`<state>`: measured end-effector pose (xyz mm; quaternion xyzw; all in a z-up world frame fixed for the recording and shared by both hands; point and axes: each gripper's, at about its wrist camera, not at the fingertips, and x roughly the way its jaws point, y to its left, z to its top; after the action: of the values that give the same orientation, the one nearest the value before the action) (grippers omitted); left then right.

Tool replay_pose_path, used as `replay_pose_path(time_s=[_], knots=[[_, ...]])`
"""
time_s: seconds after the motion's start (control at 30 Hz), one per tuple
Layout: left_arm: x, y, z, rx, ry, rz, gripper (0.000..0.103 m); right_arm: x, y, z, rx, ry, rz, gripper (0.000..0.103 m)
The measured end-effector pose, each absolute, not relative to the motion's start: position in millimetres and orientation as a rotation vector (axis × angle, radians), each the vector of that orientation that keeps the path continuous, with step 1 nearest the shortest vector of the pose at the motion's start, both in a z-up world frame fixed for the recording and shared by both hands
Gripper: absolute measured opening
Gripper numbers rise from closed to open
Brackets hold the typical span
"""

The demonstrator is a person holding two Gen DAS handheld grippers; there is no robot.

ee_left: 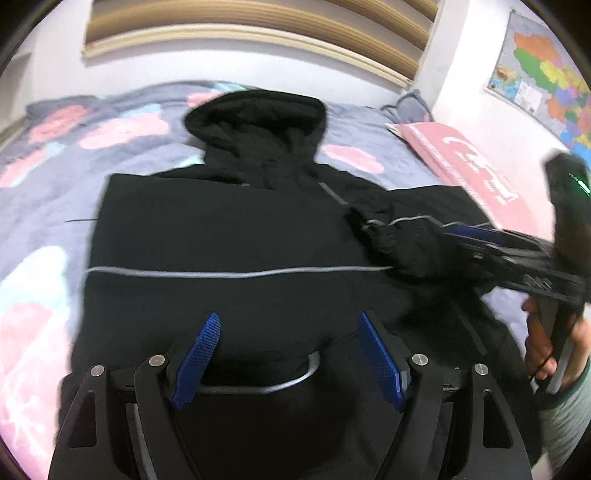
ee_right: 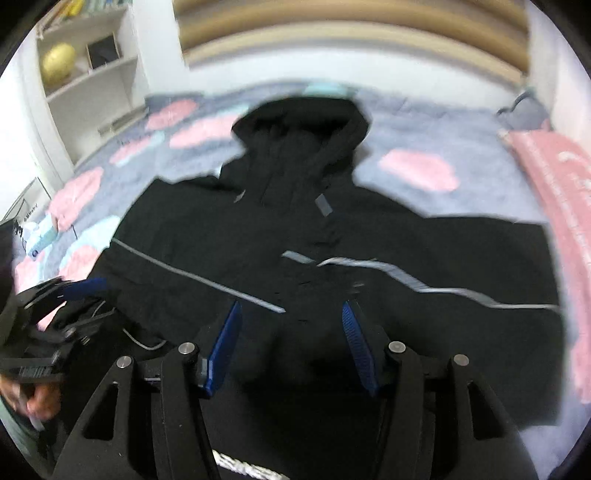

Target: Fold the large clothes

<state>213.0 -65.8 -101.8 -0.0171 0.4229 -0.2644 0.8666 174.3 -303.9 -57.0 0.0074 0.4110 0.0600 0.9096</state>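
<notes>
A home bedroom — a bed [ee_left: 55,177] spread with a grey quilt patterned in pink and pale-blue patches fills most of both views, with a ribbed wooden headboard [ee_left: 258,33] against the wall behind it. A coloured map [ee_left: 546,74] hangs on the side wall, and white shelves [ee_right: 92,66] hold a gold ball [ee_right: 58,64].
</notes>
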Motion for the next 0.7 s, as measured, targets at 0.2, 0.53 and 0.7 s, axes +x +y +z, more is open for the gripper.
replay_pose_path(time_s=[0.2,0.53,0.7], knots=[[260,-128,-101,-0.177,0.963,-0.68,0.078,145,-357,-37,0.01,0.744,-0.047,0.059],[315,-198,-156,-0.281,1.108,-0.65,0.078,131,-416,-67,0.093,0.83,-0.137,0.059],[314,-211,-143,-0.249,1.063,-0.734,0.021,137,-400,-74,0.045,0.848,-0.148,0.059]])
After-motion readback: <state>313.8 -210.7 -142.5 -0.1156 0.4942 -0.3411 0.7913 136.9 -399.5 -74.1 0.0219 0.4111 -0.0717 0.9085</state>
